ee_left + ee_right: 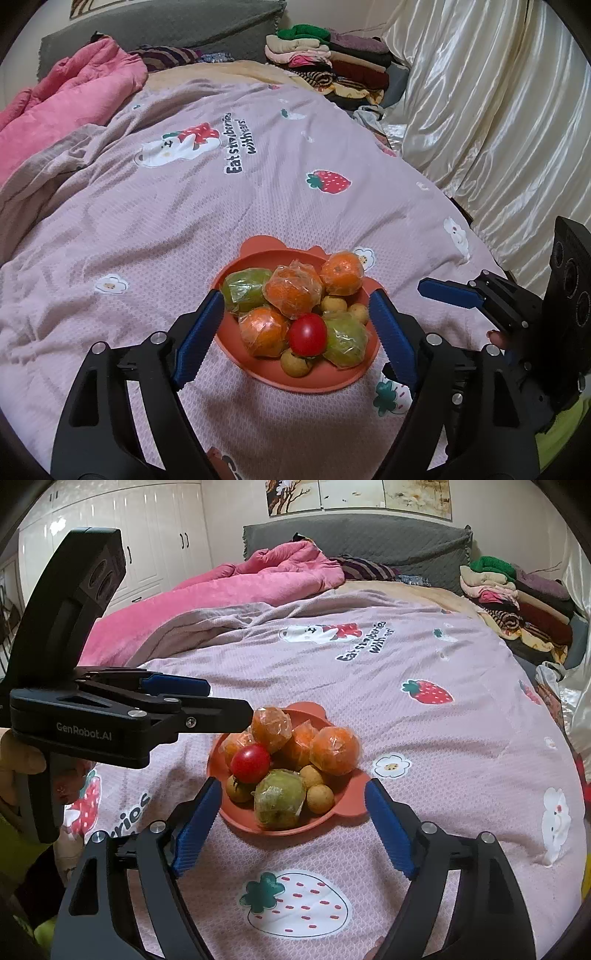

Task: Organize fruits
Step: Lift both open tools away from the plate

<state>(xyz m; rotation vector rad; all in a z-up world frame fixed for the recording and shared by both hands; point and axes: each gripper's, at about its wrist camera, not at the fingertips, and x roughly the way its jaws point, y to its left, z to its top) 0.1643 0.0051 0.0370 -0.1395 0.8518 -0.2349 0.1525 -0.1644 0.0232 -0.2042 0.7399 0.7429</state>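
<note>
Fruit sits heaped in the orange bowl (295, 380) on the bed, both the left gripper (295, 332) and right gripper (293, 823) hovering with jaws apart and empty, so picking looks about to begin, likely with the exposed red tomato (307, 334).

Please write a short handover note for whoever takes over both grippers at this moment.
Left gripper: open, empty, fingers either side of the bowl's near half, above it.
Right gripper: open, empty, just short of the bowl.
Orange bowl sits on the pink bedspread, piled with wrapped oranges, two wrapped green fruits, one red tomato on top and several small yellow-brown fruits.
Done: nothing visibly sorted; all fruit is in the bowl.
Left: pick and organize each fruit; no target container is in view.
</note>
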